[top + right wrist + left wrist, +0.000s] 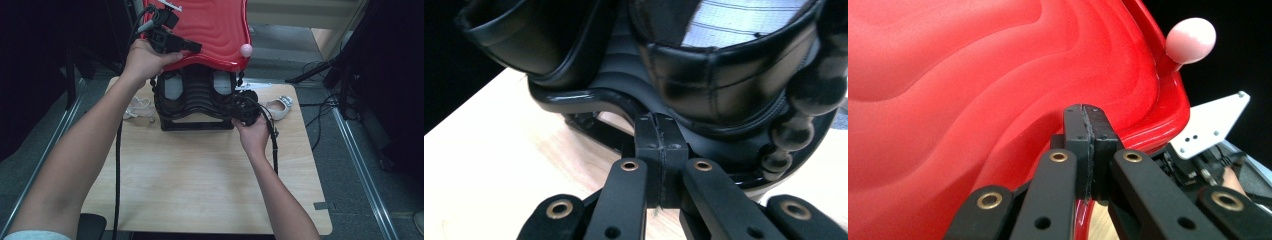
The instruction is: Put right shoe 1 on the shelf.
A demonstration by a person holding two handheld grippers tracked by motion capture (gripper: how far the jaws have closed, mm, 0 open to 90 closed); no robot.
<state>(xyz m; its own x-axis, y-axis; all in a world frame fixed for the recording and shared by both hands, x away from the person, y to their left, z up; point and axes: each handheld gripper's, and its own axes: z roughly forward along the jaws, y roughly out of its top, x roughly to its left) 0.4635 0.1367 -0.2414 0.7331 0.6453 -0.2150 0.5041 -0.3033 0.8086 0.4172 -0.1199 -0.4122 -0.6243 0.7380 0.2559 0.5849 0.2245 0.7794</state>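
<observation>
The left hand-held gripper (192,47) is closed on the rim of the red lid (215,25); the right hand-held gripper (239,102) is held with jaws shut on nothing at the black case (195,97).

The case is stood at 12 o'clock on the counter (200,175), its lid raised above it. In the left gripper view the lid edge is seen pinched between the jaws; in the right gripper view the closed jaws are pressed near the case's base rail. The lid could be dropped if the thin pinch slips, and the case could be tipped if it is not steadied. Counted: one case, one lid, one pink knob (246,49), two grippers, one pale shoe (279,107) at 2 o'clock.
</observation>
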